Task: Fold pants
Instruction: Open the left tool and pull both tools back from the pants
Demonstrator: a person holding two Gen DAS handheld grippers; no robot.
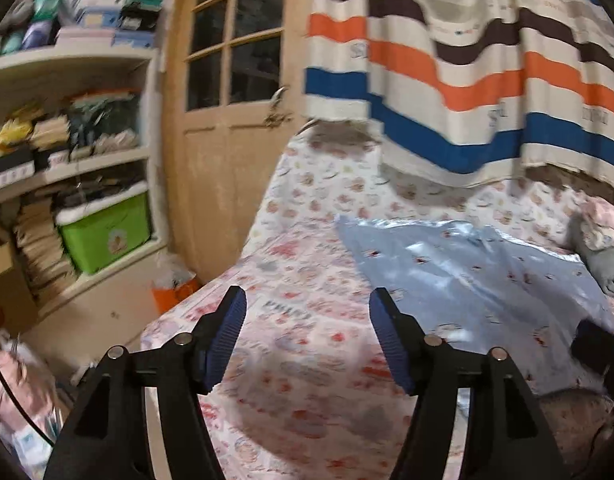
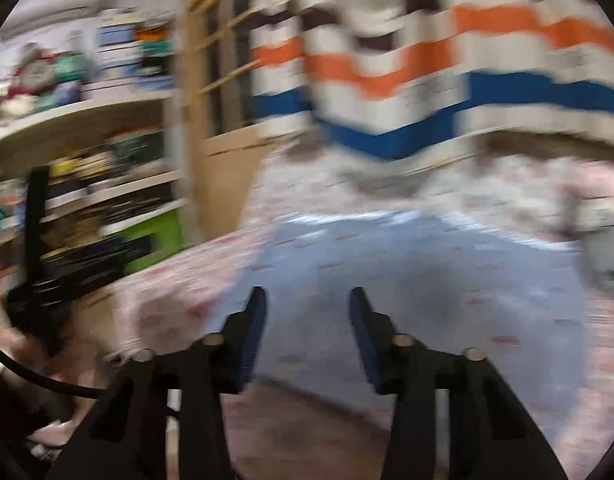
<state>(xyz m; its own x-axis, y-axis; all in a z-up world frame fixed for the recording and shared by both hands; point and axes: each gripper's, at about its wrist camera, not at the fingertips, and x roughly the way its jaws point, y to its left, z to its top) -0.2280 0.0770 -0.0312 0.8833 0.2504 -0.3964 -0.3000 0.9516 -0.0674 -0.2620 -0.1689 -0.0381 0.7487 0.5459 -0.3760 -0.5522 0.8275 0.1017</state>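
Left wrist view: the left claw (image 1: 307,308) hangs released over a bed (image 1: 307,380) spread with a pink-printed sheet, its blue-padded fingers (image 1: 227,340) standing wide apart with nothing between them. Light blue pants (image 1: 467,276) lie flat on the sheet ahead and to the right of the claw, clear of both pads. A striped curtain (image 1: 467,80) in orange, blue and brown hangs behind the bed, beside a wooden door (image 1: 235,120) with glass panes. Shelves (image 1: 67,120) crowded with boxes fill the left wall, a green bin (image 1: 107,236) on a low shelf. A dark shape at the right edge is too blurred to identify.

Right wrist view: heavily blurred, the right claw (image 2: 307,304) hovers released above the pants (image 2: 427,280), its fingers parted and gripping nothing. The pants spread across the bed (image 2: 167,304) directly ahead. The left claw's black frame (image 2: 67,272) shows at the far left, before the shelves (image 2: 87,160). The curtain (image 2: 427,80) hangs behind.
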